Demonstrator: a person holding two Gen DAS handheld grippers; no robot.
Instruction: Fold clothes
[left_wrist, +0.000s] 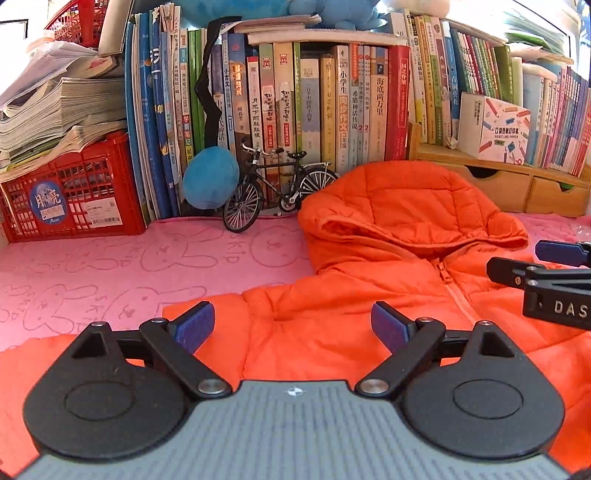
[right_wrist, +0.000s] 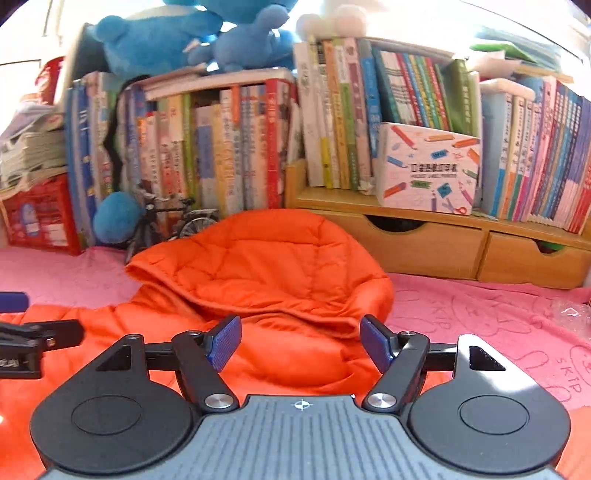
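While both of my claws hang above it, this is how things lie:

Jacket: the orange quilted jacket (left_wrist: 369, 288) lies front up on the pink towel (left_wrist: 110, 273), zipper closed, its hood (right_wrist: 266, 266) puffed up toward the books.
Left claw: my left gripper (left_wrist: 291, 326) is spread wide and holds nothing, its blue pads (left_wrist: 194, 326) over the jacket's shoulder and sleeve.
Right claw: my right gripper (right_wrist: 301, 345) is likewise released and empty, poised just below the hood.
Hidden or cut off: the jacket's lower body runs under both gripper housings and out of frame; I cannot tell where the hem lies. The right wrist view is blurred, so book spines there are unreadable.
Only in the left view: the zipper line, the red crate (left_wrist: 74, 199) under stacked papers, and the toy bicycle (left_wrist: 273, 188) in sharp detail beside a blue plush ball (left_wrist: 210, 177).
Only in the right view: both wooden drawers (right_wrist: 480, 251) under the shelf, and clear plastic (right_wrist: 570, 314) on the towel at far right.
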